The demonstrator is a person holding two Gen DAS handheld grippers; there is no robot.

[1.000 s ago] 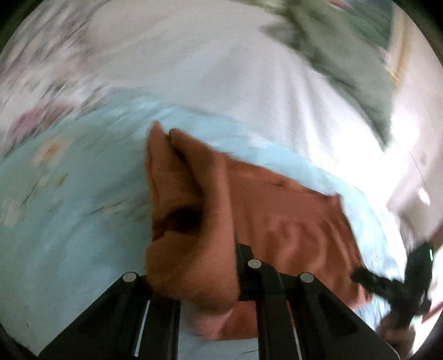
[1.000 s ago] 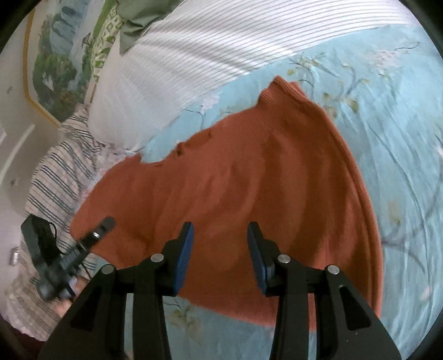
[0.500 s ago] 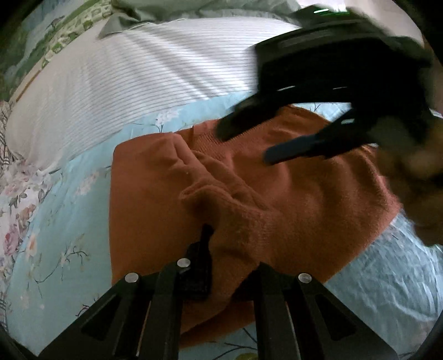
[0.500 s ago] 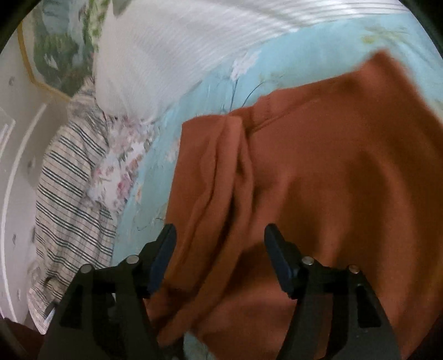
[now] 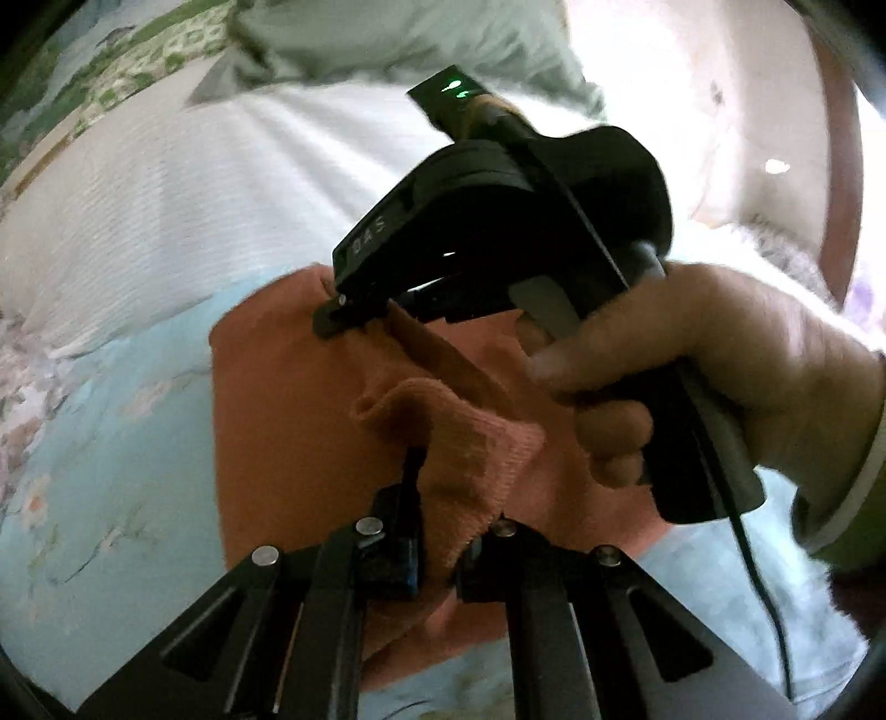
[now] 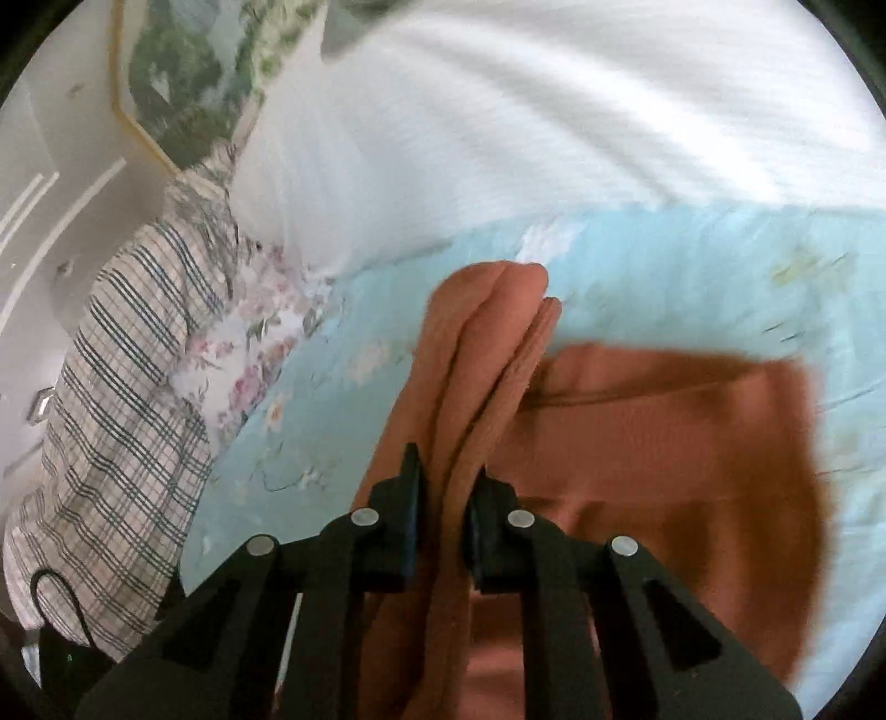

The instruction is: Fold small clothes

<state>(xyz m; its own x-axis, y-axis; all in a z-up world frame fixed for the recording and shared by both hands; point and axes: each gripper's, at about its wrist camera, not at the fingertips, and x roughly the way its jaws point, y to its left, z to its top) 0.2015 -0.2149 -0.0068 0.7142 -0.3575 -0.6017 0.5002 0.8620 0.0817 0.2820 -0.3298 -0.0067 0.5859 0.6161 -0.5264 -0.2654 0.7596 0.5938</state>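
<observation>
A rust-orange knit garment (image 5: 288, 399) lies on a light blue floral bedsheet (image 5: 105, 454). My left gripper (image 5: 443, 526) is shut on a bunched fold of the garment at its near edge. My right gripper (image 6: 446, 515) is shut on a raised fold of the garment (image 6: 664, 443), whose layers stick up between the fingers. In the left wrist view the right gripper (image 5: 343, 315) is held by a hand and pinches the garment's far edge.
A white striped pillow (image 5: 166, 194) lies beyond the garment, with a grey-green cloth (image 5: 398, 39) behind it. A plaid cloth (image 6: 111, 410) and floral fabric (image 6: 249, 332) lie to the left. A picture (image 6: 194, 72) hangs on the wall.
My right gripper has closed on a fold of the garment at its far edge. My left gripper has kept its hold and the garment now lies doubled over.
</observation>
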